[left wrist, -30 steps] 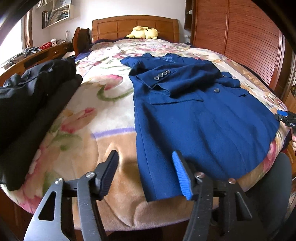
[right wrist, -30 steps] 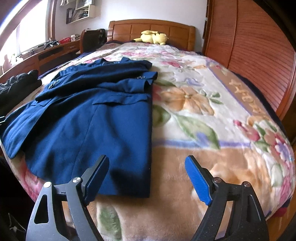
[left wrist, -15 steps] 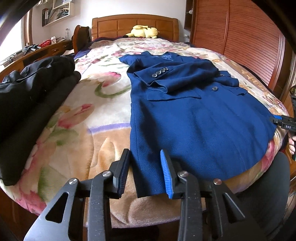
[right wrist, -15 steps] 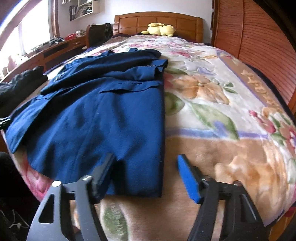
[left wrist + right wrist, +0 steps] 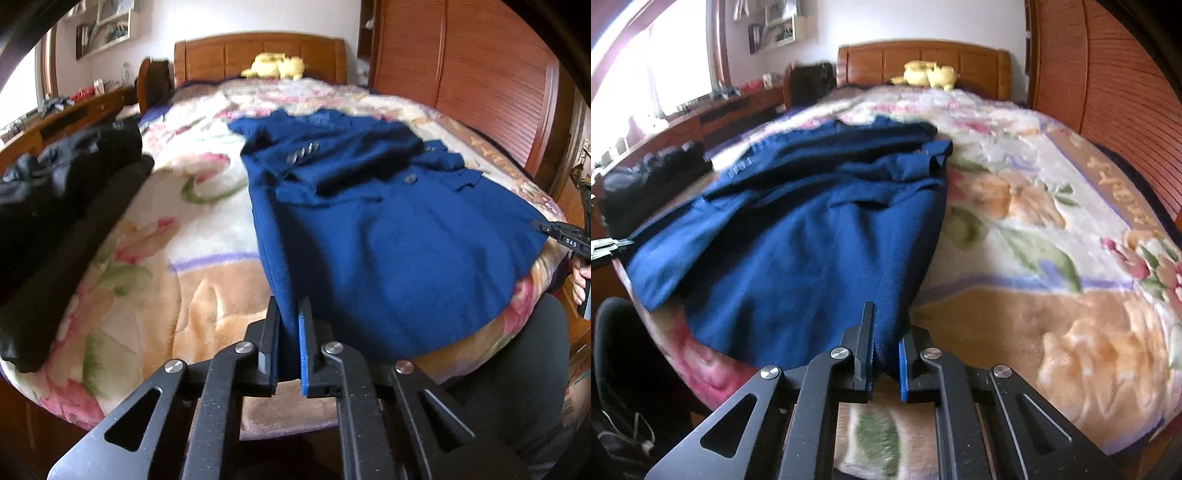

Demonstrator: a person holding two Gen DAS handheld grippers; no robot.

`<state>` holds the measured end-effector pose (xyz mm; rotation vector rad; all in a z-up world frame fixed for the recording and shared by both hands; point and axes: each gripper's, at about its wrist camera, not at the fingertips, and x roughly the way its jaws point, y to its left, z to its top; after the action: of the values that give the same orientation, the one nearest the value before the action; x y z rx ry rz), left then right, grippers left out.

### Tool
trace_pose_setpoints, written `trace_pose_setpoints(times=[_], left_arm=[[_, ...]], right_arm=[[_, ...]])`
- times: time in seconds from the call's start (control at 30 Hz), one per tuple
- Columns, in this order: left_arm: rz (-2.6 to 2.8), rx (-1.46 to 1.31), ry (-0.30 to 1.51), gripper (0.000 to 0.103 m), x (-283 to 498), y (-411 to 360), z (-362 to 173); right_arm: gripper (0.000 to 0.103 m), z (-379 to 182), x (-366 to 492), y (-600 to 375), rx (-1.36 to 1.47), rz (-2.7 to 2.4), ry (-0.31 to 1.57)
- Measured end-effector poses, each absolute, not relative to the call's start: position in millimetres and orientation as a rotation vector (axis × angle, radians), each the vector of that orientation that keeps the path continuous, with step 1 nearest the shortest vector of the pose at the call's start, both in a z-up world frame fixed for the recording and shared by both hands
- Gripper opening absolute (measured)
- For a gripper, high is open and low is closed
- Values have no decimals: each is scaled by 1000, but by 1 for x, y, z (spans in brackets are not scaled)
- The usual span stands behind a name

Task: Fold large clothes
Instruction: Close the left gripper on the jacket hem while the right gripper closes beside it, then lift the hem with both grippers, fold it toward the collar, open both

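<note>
The coat (image 5: 388,229) lies on the bed (image 5: 207,280), its near hem corners between the fingers of the left hand-held gripper (image 5: 287,332) and the right hand-held gripper (image 5: 886,347). Left of the left one, dark clothes (image 5: 62,206) lie on the bed. Far ahead, a plush toy (image 5: 929,75) sits by the headboard (image 5: 923,61).

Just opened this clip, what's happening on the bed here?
A person is folding a blue coat laid flat on a bed with a floral blanket. The left hand-held gripper is shut on the coat's bottom hem at one corner. The right hand-held gripper is closing on the other corner, cloth already pinched between its jaws. A pile of black clothes lies beside the coat. The fold itself has not begun.
</note>
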<state>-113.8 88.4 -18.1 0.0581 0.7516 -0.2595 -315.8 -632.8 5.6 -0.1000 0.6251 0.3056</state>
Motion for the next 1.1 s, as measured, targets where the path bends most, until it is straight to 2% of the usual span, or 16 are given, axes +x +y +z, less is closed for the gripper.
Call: trace_pose_setpoints(times=[0.07,0.3,0.6,0.87,1.1], left_arm=[[-259,38,700,7,-124,89,-5],[-261,-8,533,7,-160,99,51],[-273,5,458,7,-168,101,80],[-291,36,412,7,-114,84,104],[-283,40,382,7,-9,70,134]], right_arm=[[3,9,-324,-636,-61,311,599],[3,35,-367,-650,1,343,487],[3,60,-402,-652,-17,421,394],[3,75,-353,-648,-13,480,336],[3,105,-251,-632,-58,471,298]])
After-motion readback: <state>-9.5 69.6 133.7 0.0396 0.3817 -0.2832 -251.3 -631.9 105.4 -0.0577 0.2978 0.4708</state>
